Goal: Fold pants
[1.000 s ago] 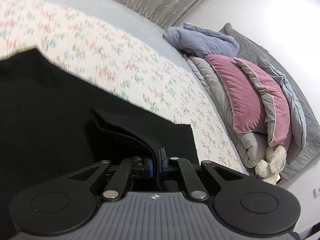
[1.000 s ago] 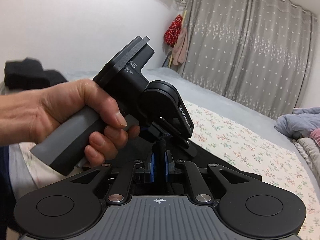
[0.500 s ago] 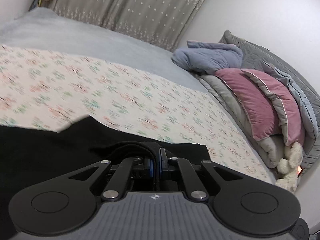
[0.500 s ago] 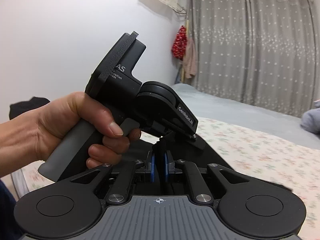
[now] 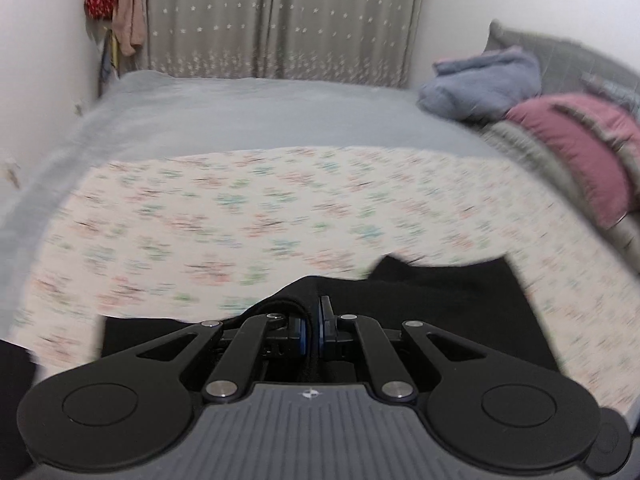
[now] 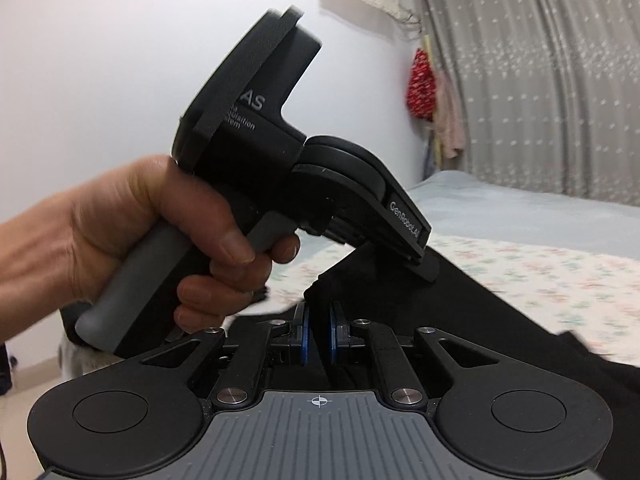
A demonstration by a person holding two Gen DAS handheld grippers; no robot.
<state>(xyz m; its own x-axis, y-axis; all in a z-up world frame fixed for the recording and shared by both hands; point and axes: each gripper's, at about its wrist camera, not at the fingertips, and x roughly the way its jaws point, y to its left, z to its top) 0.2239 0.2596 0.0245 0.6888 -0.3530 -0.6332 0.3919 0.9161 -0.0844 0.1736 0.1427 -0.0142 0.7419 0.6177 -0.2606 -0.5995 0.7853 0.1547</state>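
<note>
Both tongs clenched on the black pants [image 5: 448, 292]: left tongs [image 5: 313, 320], right tongs [image 6: 319, 326]. Cloth hangs just ahead, over the floral bed [image 5: 240, 216]. Since earlier, curtains swung into view; pillows slid right.

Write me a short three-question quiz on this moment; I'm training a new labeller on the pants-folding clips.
1. True or false: the left claw is shut on the black pants.
2. What is clamped in the right claw? A) a pillow B) the black pants C) nothing
3. What lies beneath the pants? The ____ sheet.

Key: 1 true. 2 B. 3 floral.
</note>
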